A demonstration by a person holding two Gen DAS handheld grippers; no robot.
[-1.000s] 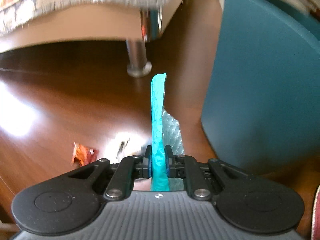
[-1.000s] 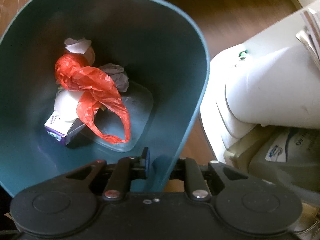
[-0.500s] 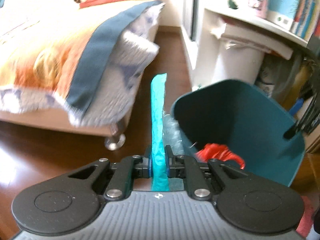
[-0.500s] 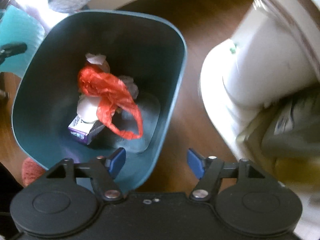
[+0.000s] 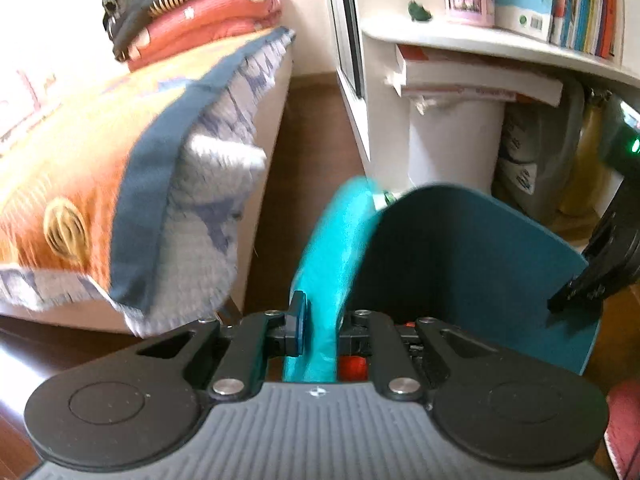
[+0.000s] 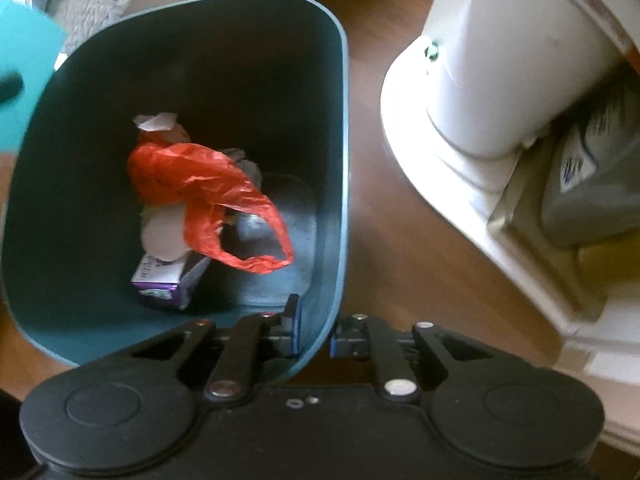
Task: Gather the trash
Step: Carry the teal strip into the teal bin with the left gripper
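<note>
My left gripper [image 5: 320, 330] has its jaws slightly apart, with a turquoise bubble mailer [image 5: 334, 264] standing between them and leaning against the rim of the dark teal trash bin [image 5: 472, 256]. The mailer's corner shows in the right wrist view [image 6: 24, 76] at the bin's left. My right gripper [image 6: 314, 332] straddles the near rim of the bin [image 6: 336, 208], one jaw inside and one outside, closed on the wall. Inside the bin lie a red plastic bag [image 6: 204, 196], a purple carton [image 6: 164, 280] and crumpled paper [image 6: 156, 124].
A bed with an orange and blue quilt [image 5: 120, 168] stands left of the bin. A white shelf unit [image 5: 452, 92] with books stands behind it, with a white round base [image 6: 472, 92] and bags [image 6: 580, 184] to the bin's right. The floor is dark wood [image 6: 400, 248].
My left gripper's jaws have parted and the mailer now tilts right onto the bin's rim. My right gripper was open half a second ago and has closed again on the bin's wall.
</note>
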